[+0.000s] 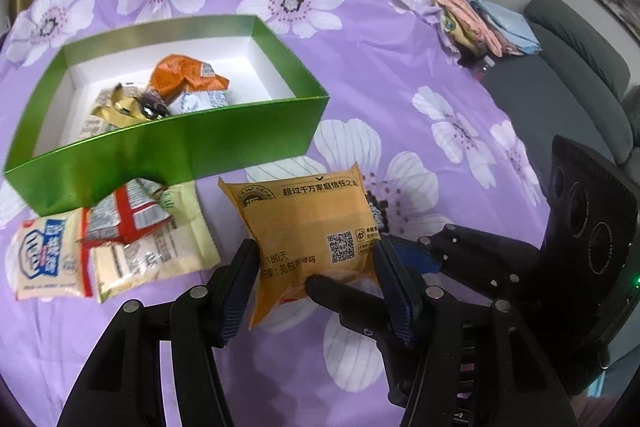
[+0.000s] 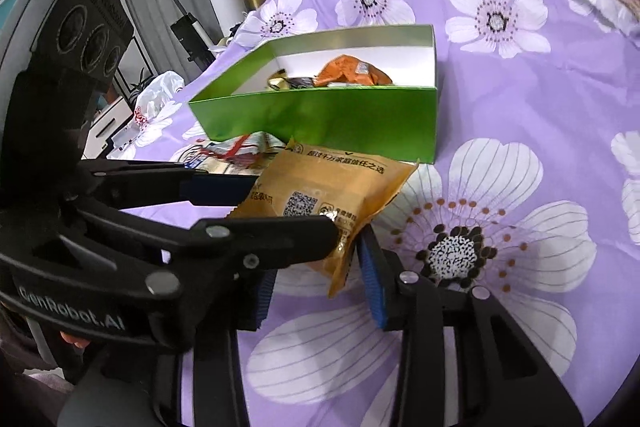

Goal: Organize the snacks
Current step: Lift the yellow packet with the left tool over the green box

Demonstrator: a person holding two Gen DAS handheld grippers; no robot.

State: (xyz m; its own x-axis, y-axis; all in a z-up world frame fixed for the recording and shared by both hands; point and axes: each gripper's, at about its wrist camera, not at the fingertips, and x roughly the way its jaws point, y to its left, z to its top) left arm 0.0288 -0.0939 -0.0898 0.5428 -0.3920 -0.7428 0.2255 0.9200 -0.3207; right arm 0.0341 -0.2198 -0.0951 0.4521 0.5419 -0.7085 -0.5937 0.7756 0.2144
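The yellow packet (image 1: 308, 227), just in front of the green box (image 1: 168, 143), is pinched by both the left gripper (image 1: 316, 287) and right gripper (image 2: 320, 279), while a few snacks (image 1: 176, 91) are boxed and three packets (image 1: 116, 243) wait on the bedspread (image 1: 400, 87).

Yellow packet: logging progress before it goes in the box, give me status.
Left gripper and right gripper both clamped on yellow packet. Green box just beyond, partly filled. Loose packets beside, clear of path.
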